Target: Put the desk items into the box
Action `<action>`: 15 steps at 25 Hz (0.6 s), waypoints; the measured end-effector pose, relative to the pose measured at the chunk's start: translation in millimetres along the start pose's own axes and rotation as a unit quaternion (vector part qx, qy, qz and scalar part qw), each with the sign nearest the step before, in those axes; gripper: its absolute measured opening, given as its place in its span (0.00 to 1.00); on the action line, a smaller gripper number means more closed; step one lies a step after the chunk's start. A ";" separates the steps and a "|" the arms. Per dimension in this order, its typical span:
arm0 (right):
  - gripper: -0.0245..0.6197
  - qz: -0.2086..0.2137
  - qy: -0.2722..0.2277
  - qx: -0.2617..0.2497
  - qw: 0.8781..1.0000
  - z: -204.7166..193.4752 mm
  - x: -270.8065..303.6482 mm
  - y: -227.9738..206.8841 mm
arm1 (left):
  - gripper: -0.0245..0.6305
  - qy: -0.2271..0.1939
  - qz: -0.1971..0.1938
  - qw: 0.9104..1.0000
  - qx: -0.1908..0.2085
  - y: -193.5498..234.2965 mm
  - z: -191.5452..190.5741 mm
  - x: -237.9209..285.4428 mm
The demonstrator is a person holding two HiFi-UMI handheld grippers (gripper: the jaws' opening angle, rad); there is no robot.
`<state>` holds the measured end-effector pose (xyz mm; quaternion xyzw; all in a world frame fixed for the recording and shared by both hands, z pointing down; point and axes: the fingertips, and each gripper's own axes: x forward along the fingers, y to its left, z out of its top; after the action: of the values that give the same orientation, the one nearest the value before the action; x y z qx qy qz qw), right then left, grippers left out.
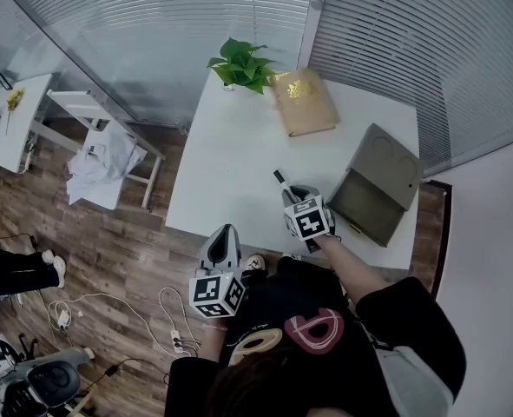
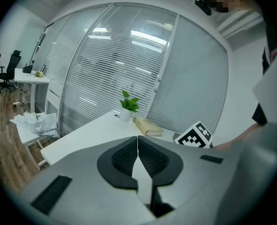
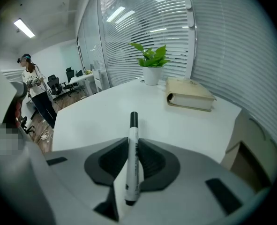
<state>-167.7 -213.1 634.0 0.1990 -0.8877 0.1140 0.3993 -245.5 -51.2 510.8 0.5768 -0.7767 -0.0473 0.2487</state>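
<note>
Black-capped white marker (image 3: 132,153) being pinched between the jaws of the right gripper (image 1: 291,195) over the near part of the white table (image 1: 230,163), just left of the open box (image 1: 379,185), with book (image 1: 304,102) and potted plant (image 1: 243,63) sitting at the far edge, and the left gripper (image 2: 138,142) hovering nearer, jaws pressed together and empty.

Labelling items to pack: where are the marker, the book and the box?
marker (image 3: 132,158): right gripper view, on its white barrel.
book (image 1: 304,102): head view, middle of cover.
box (image 1: 390,165): head view, on its open flap.
</note>
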 end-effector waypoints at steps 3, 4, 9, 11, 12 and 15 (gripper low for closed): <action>0.15 0.001 -0.009 0.006 1.000 1.7 -11.0 1.4 | 0.07 0.004 -0.013 1.000 -0.001 -4.7 0.0 1.6; 0.15 0.000 -0.012 0.005 1.000 1.9 -15.2 2.1 | 0.07 0.005 -0.016 1.000 0.001 -6.4 0.0 1.7; 0.15 0.000 -0.030 0.016 0.999 7.2 -31.9 3.6 | 0.07 0.010 -0.027 0.999 0.013 -12.1 -0.8 8.1; 0.15 -0.002 -0.038 0.020 0.999 8.4 -39.5 1.8 | 0.07 0.014 -0.034 0.999 0.016 -15.8 -2.4 10.3; 0.15 -0.005 -0.041 0.023 0.999 8.7 -43.5 0.3 | 0.07 0.016 -0.038 0.999 0.018 -18.1 -3.1 11.1; 0.15 -0.017 -0.050 0.023 0.998 10.2 -56.4 -5.2 | 0.07 0.020 -0.049 0.998 0.023 -26.1 -5.2 13.5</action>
<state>-138.2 -206.6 585.0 0.2282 -0.9003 0.1172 0.3516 -223.2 -71.2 510.4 0.6208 -0.7428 -0.0302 0.2488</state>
